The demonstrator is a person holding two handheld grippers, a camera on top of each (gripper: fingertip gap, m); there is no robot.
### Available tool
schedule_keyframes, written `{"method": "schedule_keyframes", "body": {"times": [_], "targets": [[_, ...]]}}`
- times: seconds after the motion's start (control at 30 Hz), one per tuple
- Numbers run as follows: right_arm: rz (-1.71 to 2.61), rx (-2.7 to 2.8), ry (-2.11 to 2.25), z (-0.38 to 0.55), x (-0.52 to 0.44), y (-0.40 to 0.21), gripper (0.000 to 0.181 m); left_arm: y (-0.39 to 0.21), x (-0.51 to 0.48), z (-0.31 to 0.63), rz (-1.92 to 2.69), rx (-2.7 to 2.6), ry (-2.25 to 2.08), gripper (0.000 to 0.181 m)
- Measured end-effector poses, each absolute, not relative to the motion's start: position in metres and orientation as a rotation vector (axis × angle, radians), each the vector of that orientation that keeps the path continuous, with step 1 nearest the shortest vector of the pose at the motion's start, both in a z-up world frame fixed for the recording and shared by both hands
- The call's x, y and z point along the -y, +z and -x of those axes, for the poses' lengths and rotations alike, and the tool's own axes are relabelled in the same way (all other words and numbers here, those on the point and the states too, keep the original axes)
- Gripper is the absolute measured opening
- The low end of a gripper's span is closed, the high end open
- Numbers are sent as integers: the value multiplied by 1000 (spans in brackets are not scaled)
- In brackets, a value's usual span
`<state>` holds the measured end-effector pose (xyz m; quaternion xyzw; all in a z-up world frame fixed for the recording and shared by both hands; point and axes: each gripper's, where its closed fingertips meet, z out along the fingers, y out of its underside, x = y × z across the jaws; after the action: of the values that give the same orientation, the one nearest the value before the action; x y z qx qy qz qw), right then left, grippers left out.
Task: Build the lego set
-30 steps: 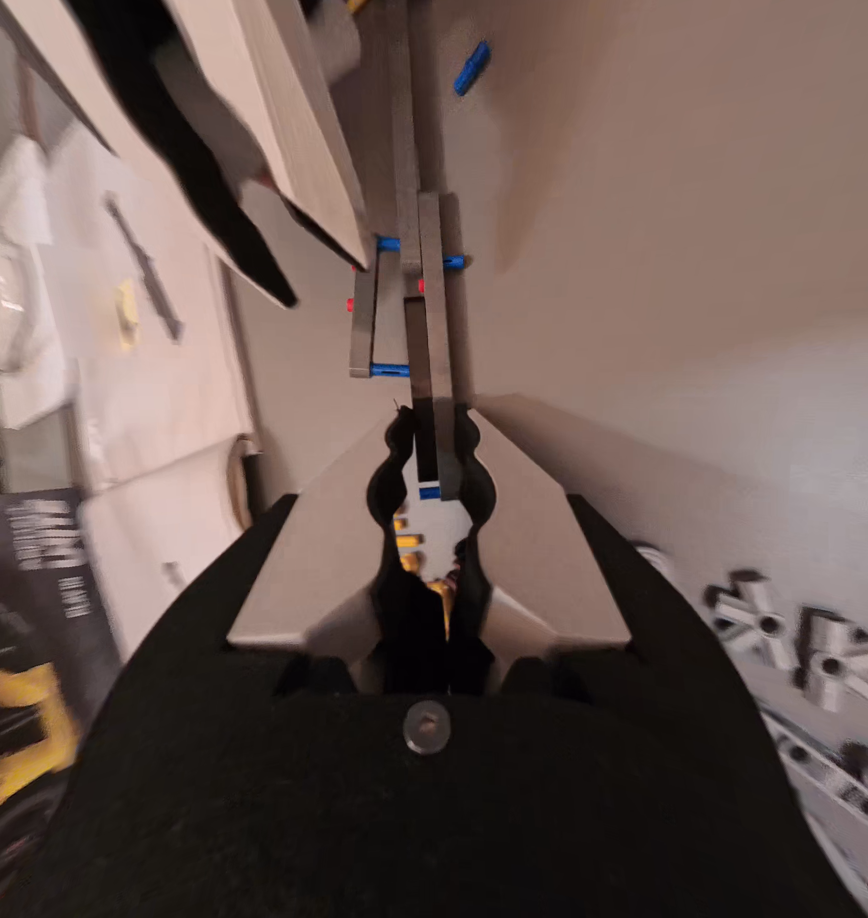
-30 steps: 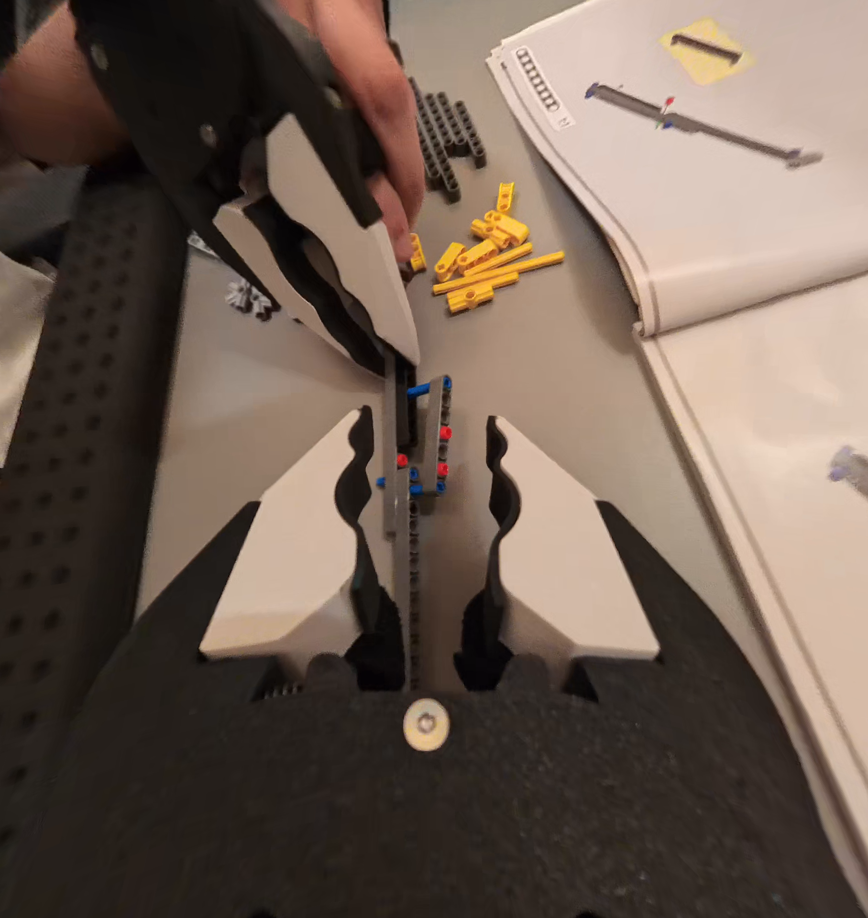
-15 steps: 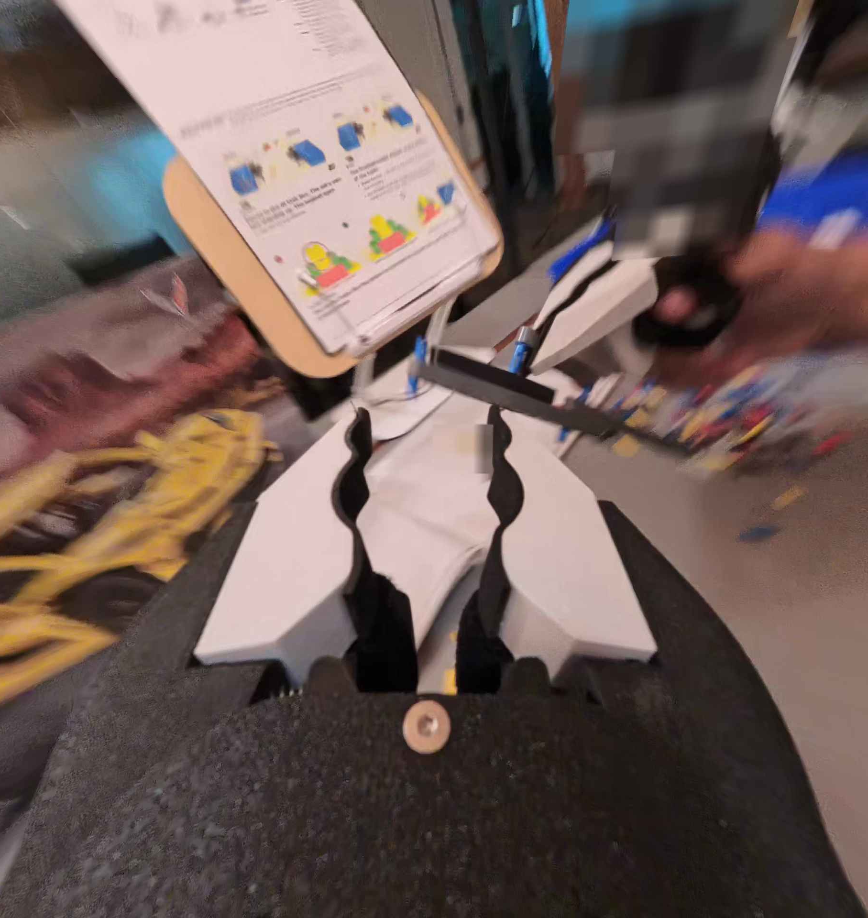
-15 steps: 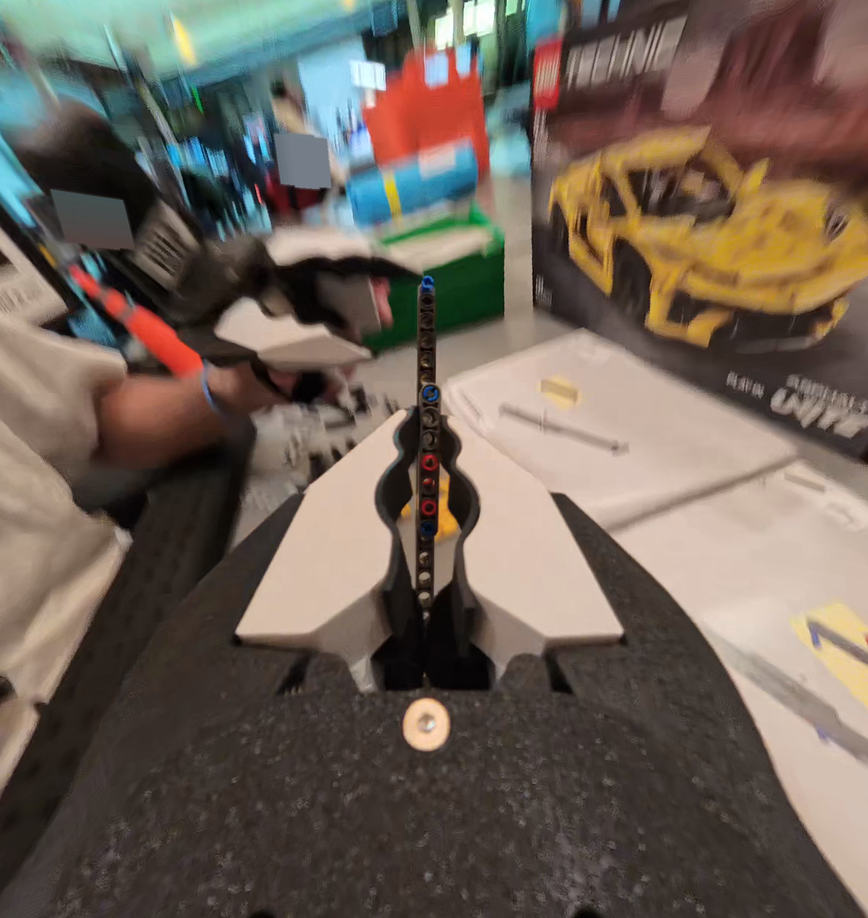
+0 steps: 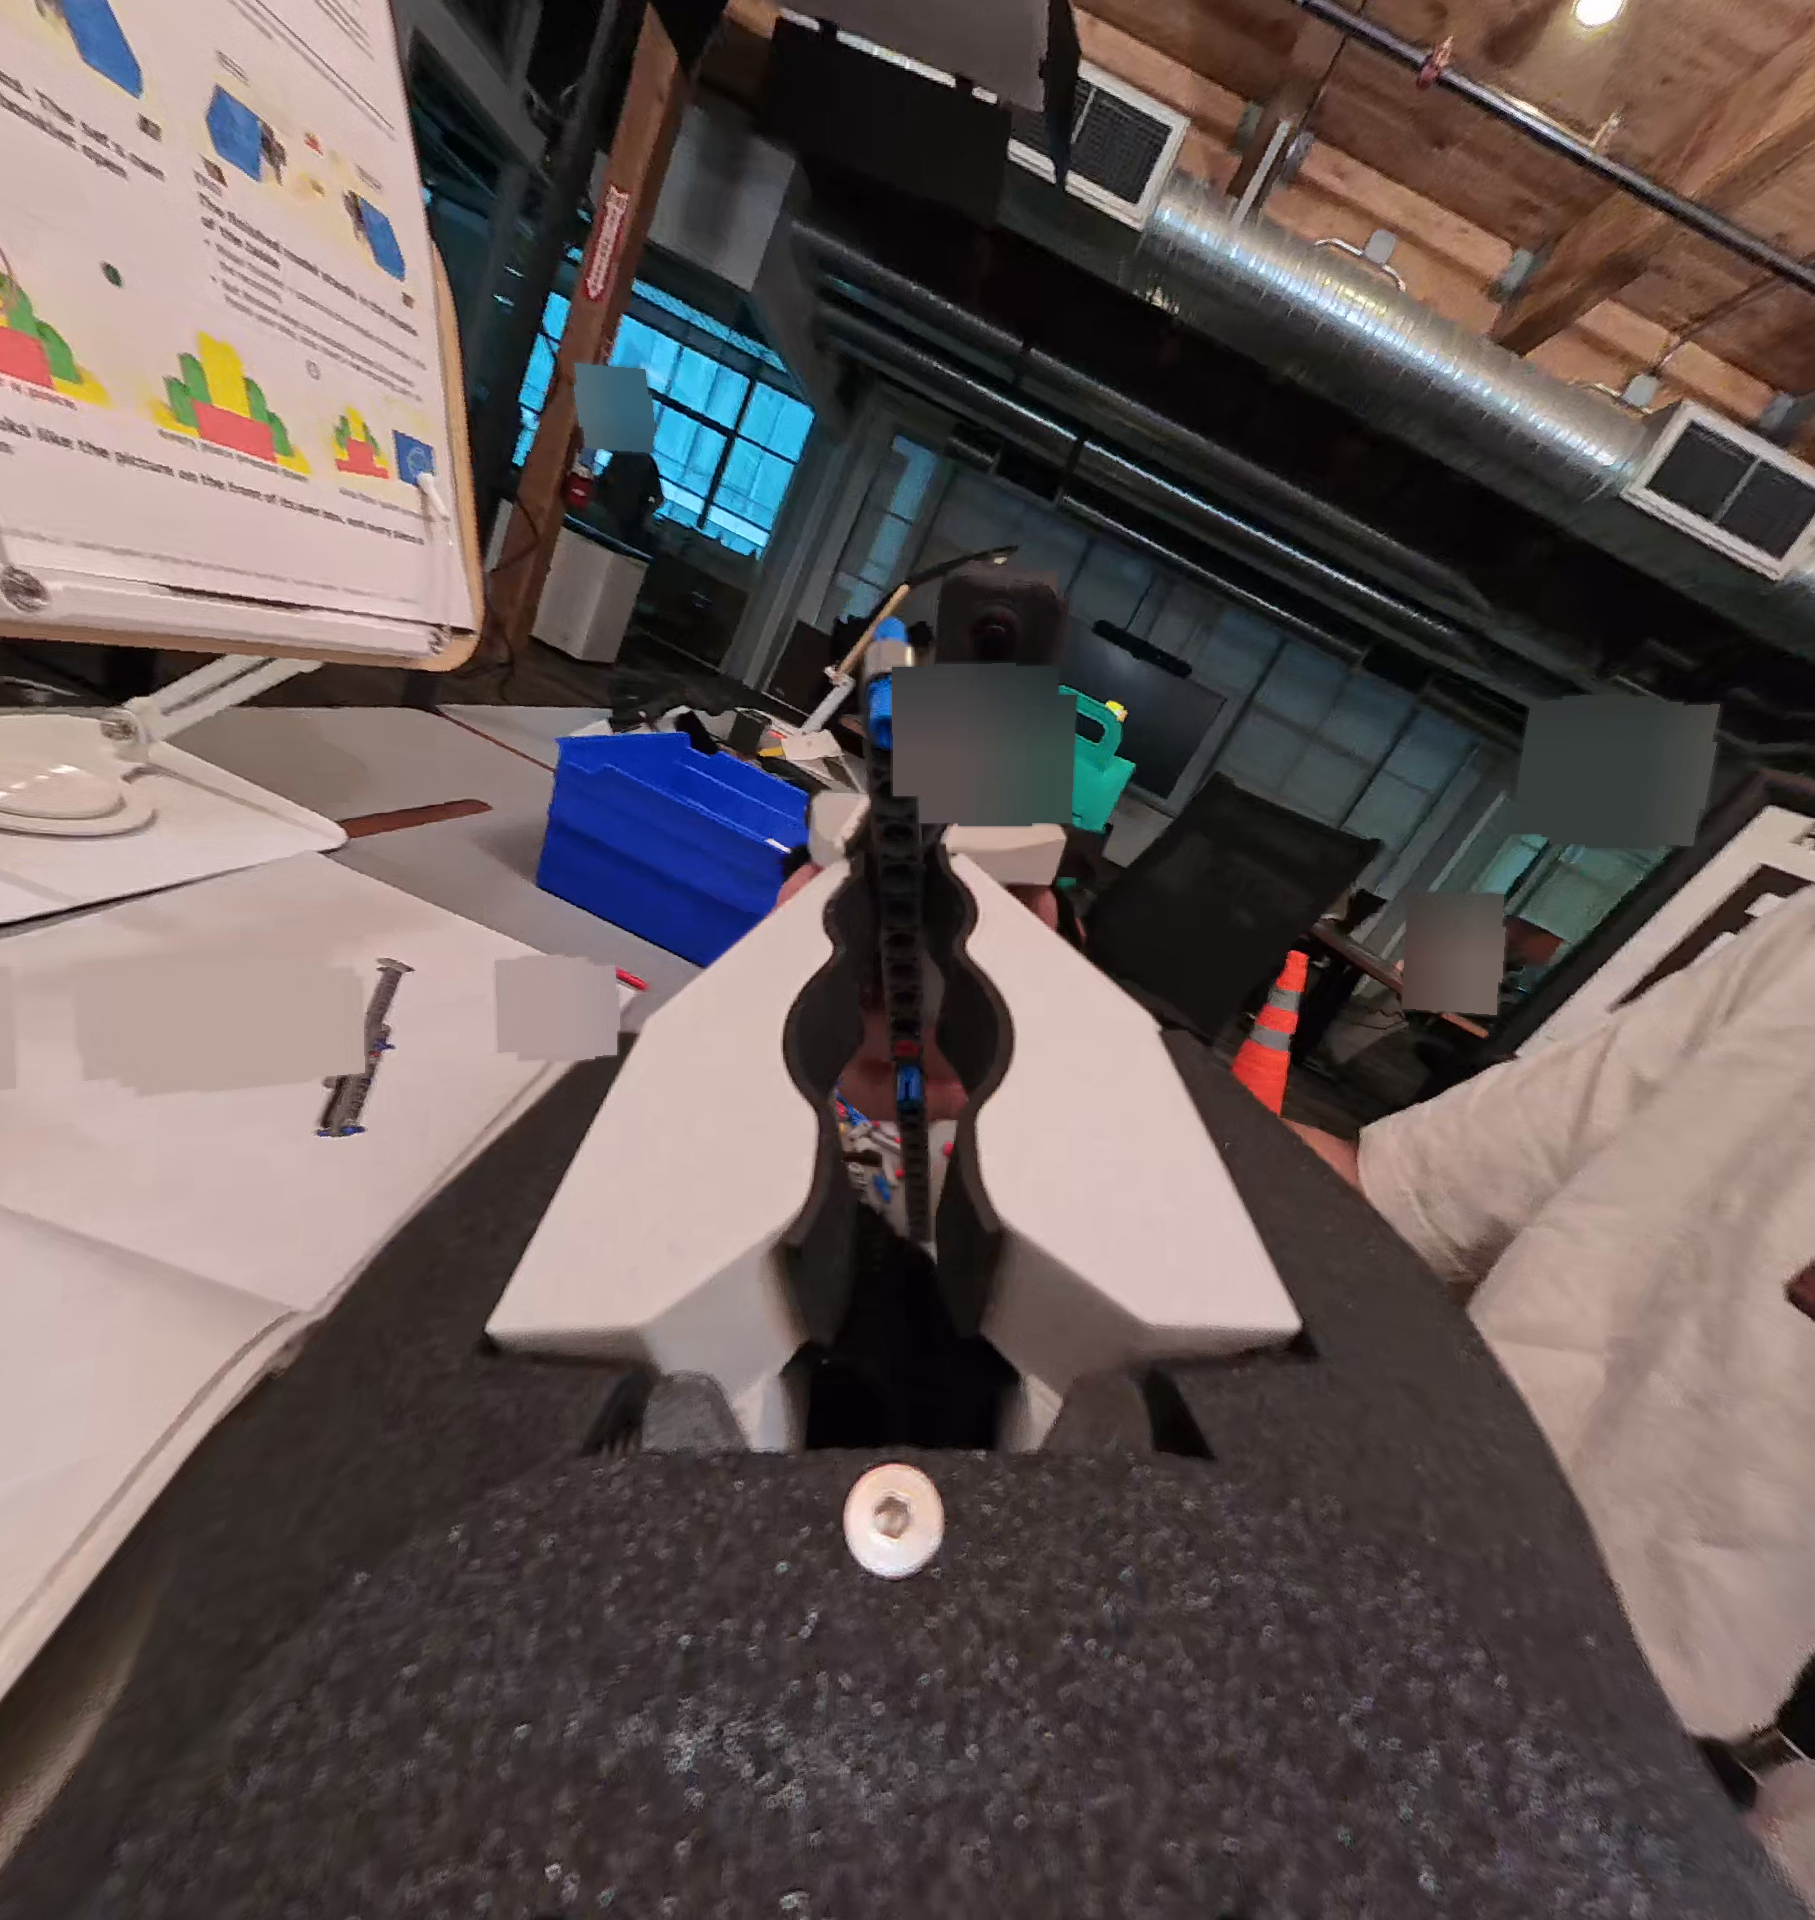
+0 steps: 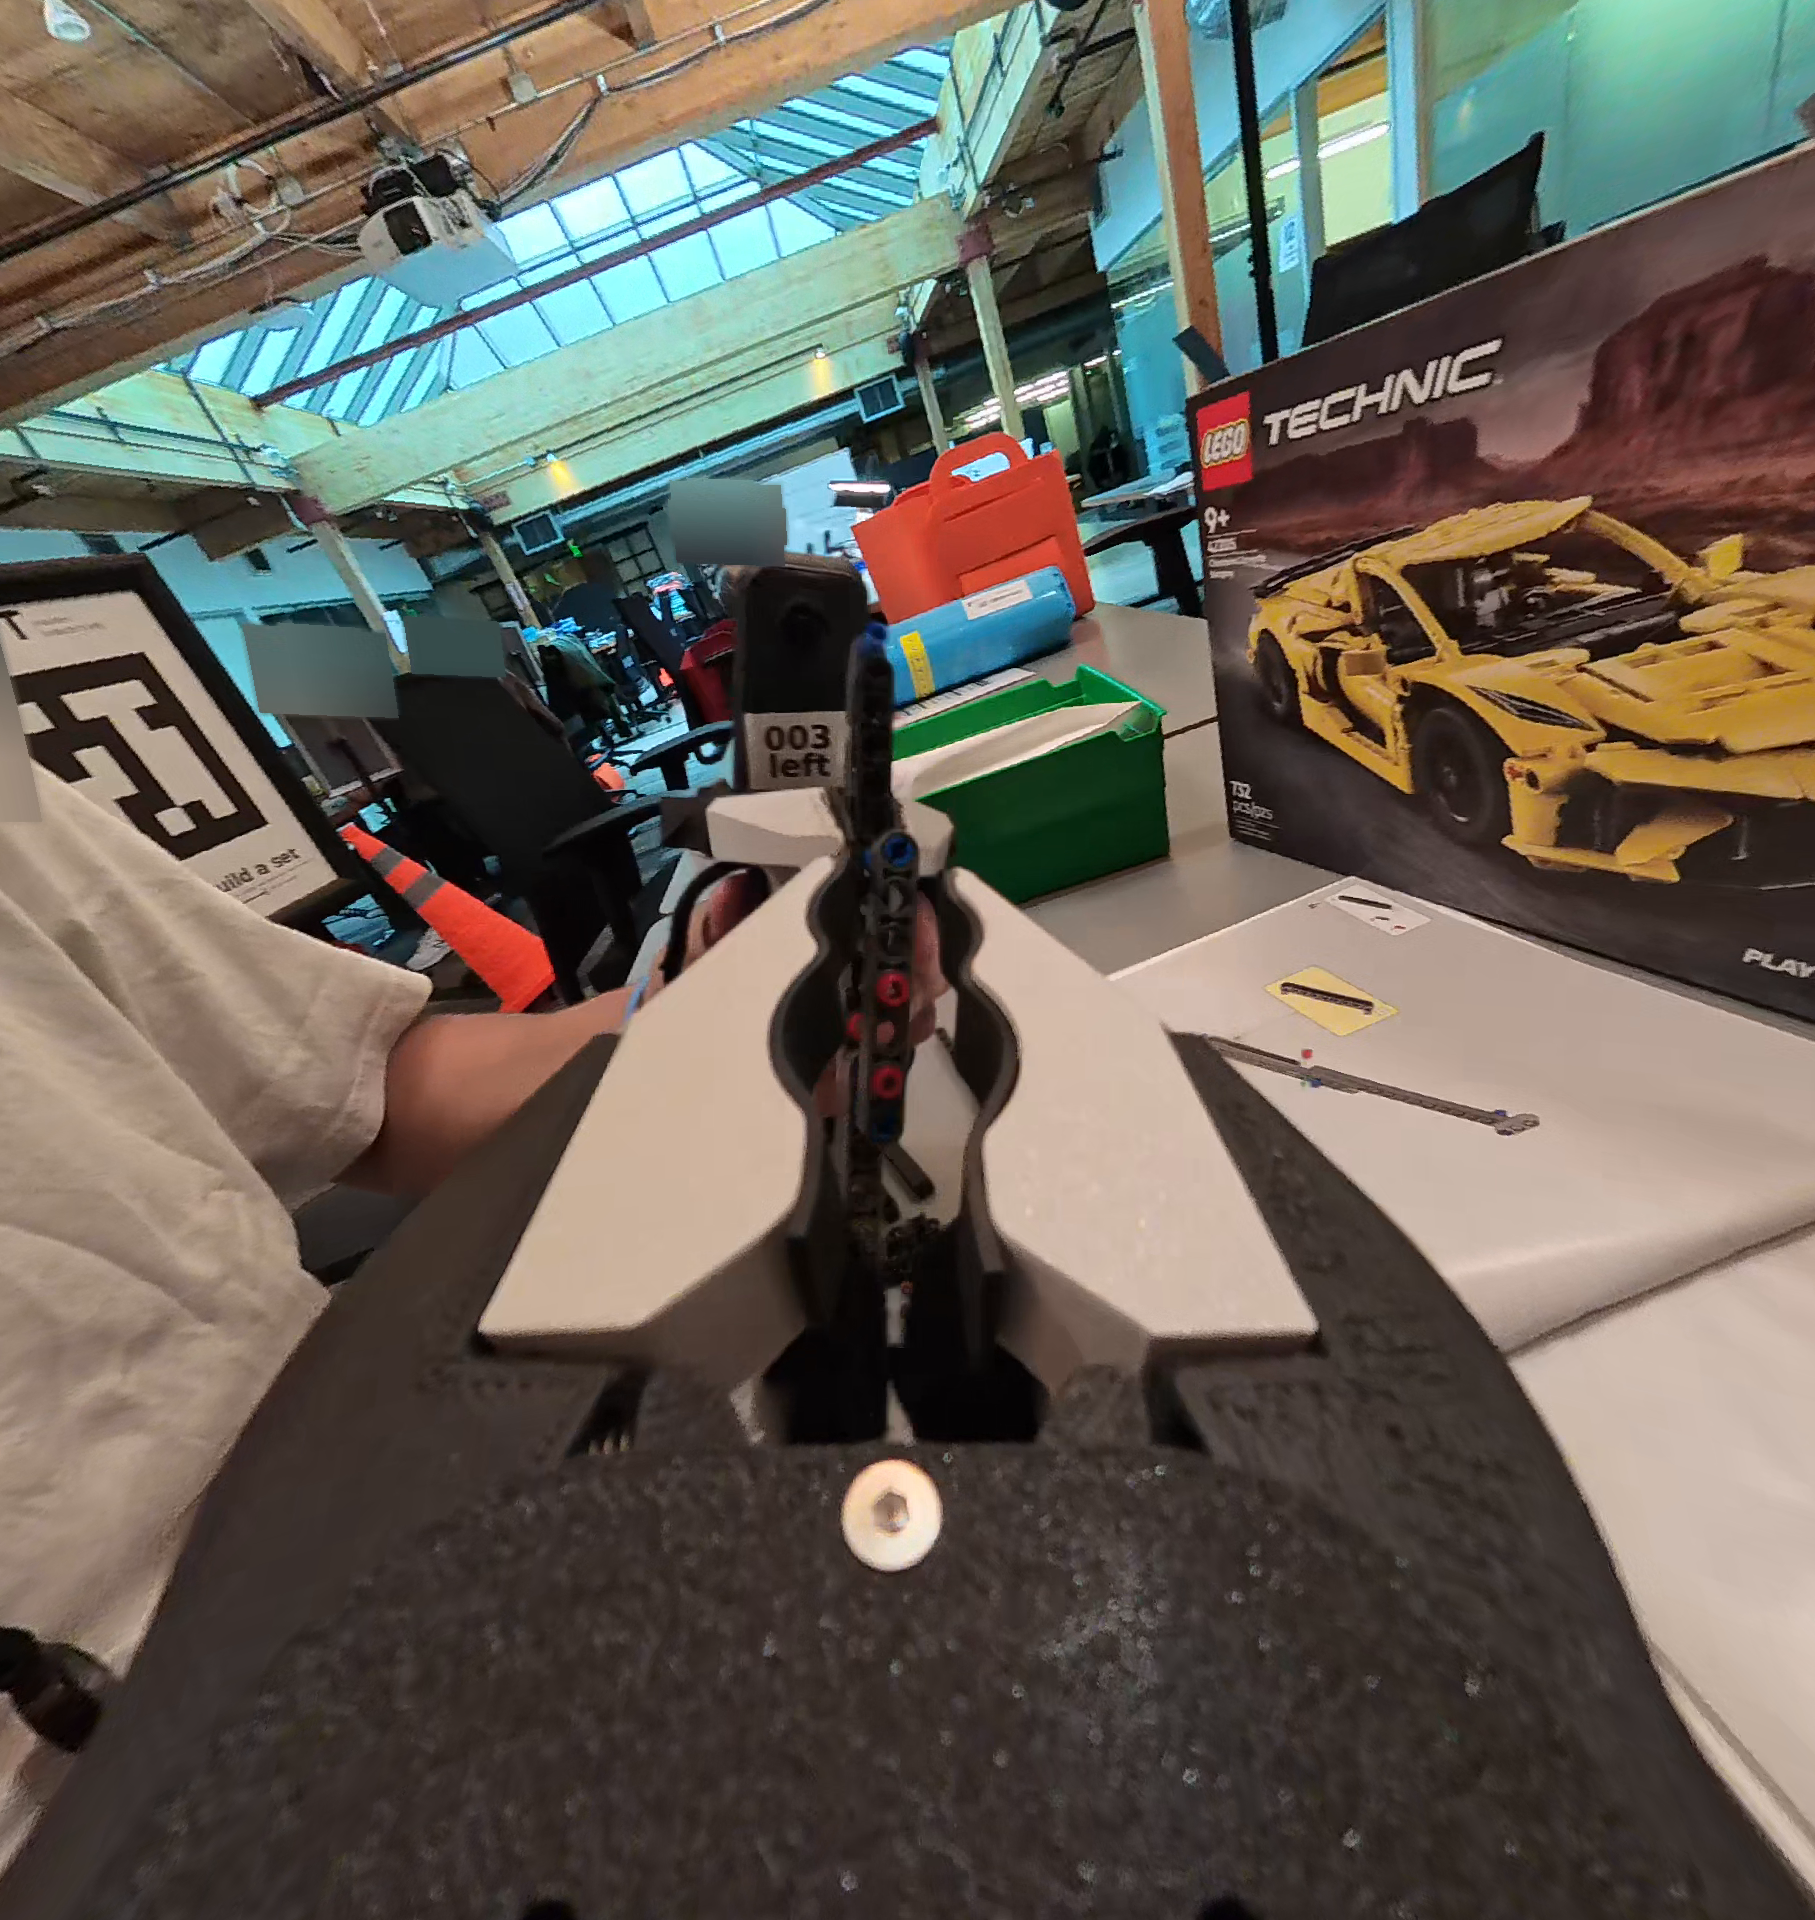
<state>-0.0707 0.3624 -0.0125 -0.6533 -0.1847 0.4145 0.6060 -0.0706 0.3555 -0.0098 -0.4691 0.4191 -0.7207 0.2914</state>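
Note:
A long dark grey beam assembly (image 6: 882,997) with red and blue pins is held upright in the air, off the table. My right gripper (image 6: 887,878) is shut on it. My left gripper (image 5: 901,868) faces it from the opposite side and is shut on the same assembly (image 5: 898,935), whose blue-pinned end sticks up past the fingertips. The right gripper's white fingers (image 5: 1017,847) show just behind the assembly in the left wrist view. The left gripper's fingers (image 6: 768,831) show behind it in the right wrist view. A hand shows through the gaps.
The open instruction booklet (image 6: 1505,1164) lies on the table, also in the left wrist view (image 5: 207,1195). The set's box (image 6: 1557,675) stands behind it. A green bin (image 6: 1048,800), a blue bin (image 5: 664,831) and a clipboard stand (image 5: 207,312) are nearby. A white sleeve (image 6: 103,1039) is at the left. My left and right fingertips are right by each other.
The right gripper shut on the assembly and lifted it from the table upright. The left gripper let go, swung round to face it, and has shut on it again.

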Motion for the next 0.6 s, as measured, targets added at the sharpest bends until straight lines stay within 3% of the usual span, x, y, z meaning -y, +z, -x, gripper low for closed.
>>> {"method": "schedule_keyframes", "body": {"times": [0.6], "targets": [[1581,505,1014,75,-348,-24,7,-19,-348,77,1205,-1182,-2004,6]]}}
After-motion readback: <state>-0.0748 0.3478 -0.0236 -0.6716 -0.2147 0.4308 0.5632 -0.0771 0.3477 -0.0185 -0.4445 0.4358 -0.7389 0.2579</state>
